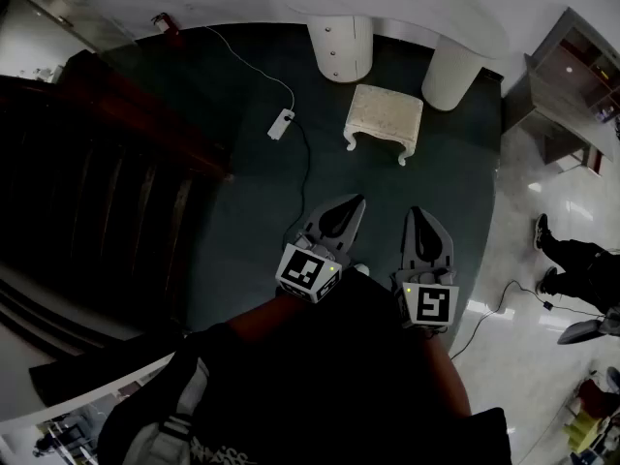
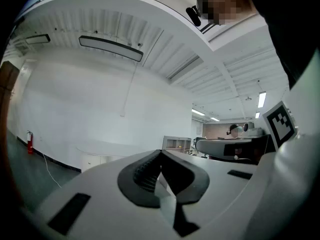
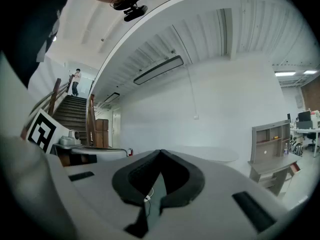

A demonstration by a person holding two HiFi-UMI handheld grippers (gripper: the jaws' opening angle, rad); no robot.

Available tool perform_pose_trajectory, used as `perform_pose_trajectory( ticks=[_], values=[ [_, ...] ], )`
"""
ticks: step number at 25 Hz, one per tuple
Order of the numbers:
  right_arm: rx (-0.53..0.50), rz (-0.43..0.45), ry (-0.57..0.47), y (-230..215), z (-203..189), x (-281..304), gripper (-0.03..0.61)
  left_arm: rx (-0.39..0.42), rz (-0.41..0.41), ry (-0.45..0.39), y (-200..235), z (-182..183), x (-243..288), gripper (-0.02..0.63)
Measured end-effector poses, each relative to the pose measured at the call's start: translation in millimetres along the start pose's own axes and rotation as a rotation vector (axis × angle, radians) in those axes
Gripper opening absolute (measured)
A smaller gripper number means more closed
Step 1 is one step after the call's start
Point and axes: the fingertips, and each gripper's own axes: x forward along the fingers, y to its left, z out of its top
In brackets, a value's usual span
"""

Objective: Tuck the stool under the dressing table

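Observation:
The cream stool [image 1: 384, 117] with curved legs stands on the dark carpet, just in front of the white dressing table [image 1: 417, 6], between its drawer pedestal [image 1: 341, 46] and its round leg [image 1: 452, 72]. It is outside the table, not under the top. My left gripper [image 1: 356, 201] and right gripper [image 1: 418, 212] hover side by side well short of the stool, both pointing toward it. Both are shut with nothing in them. In the left gripper view the left gripper [image 2: 161, 152] shows closed jaws; likewise the right gripper [image 3: 160, 151] in the right gripper view.
A white power strip [image 1: 281, 124] with its cable lies on the carpet left of the stool. A dark wooden staircase [image 1: 87, 172] fills the left. A shelf unit [image 1: 572, 76] stands at the right on glossy tiles, where a person's legs [image 1: 572, 257] show.

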Motion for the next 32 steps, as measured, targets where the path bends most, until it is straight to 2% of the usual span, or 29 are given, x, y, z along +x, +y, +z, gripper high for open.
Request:
perform_pose_trajectory(
  ticks=[8,13,17,21,23,26,30,32],
  values=[
    [0.094,-0.031,0.004,-19,-17,-9,0.037,-0.006,0.014,0.041,0,-13,-2,0.015],
    [0.103,-0.081,0.057,-29,-37,6,0.038,-0.042,0.013,0.057,20,-28,14,0.015],
    [0.087,-0.098,0.068,-43,-39,23,0.038,-0.044,0.028,0.063,44,-28,34,0.015],
    [0.087,-0.112,0.109,-56,-50,62,0.038,-0.073,0.048,0.077,85,-33,59,0.015],
    [0.104,-0.068,0.123,-57,-59,89,0.038,-0.085,0.054,0.093,110,-37,73,0.015],
    [0.108,-0.032,0.143,-63,-49,136,0.038,-0.118,0.048,0.132,140,-48,99,0.015],
    [0.074,-0.073,0.178,-83,-45,192,0.038,-0.158,0.030,0.191,180,-58,132,0.015],
    [0.067,-0.097,0.201,-87,-51,219,0.038,-0.163,0.020,0.170,209,-58,147,0.015]
  ],
)
